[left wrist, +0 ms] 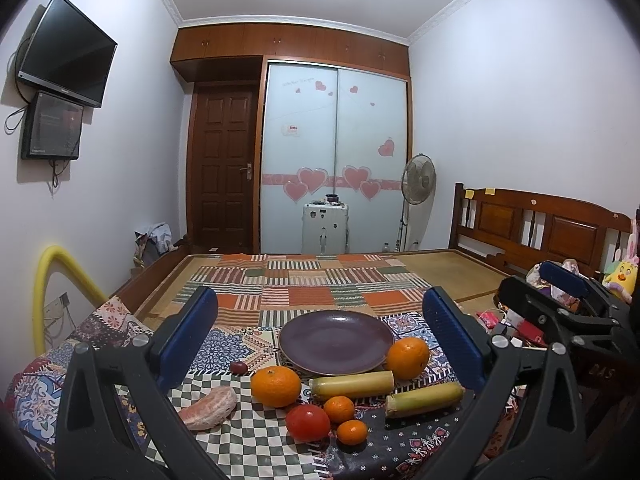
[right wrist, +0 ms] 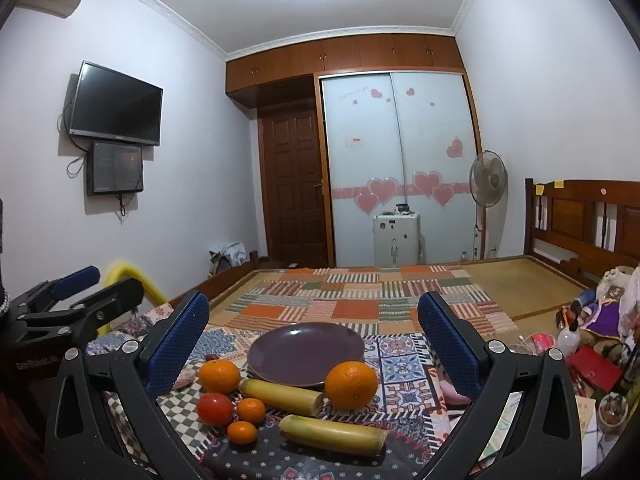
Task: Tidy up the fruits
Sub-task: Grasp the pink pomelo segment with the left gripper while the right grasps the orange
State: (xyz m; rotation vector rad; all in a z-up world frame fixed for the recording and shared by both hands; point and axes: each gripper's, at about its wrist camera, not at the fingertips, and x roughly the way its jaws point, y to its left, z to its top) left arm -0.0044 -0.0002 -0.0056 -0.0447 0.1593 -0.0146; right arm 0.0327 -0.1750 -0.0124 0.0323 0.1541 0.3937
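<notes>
An empty purple plate sits on the patterned cloth. In front of it lie two big oranges, two yellow cane pieces, a red tomato, two small tangerines, a peeled citrus segment and a small dark red fruit. My left gripper is open and empty, above and short of the fruits. My right gripper is open and empty, likewise held back. In the right wrist view an orange, a cane piece and the tomato show.
The fruits lie on a cloth-covered surface at the near end of a bed with a patchwork mat. Clutter and soft toys lie at the right. A yellow foam tube stands at the left. The wooden headboard is far right.
</notes>
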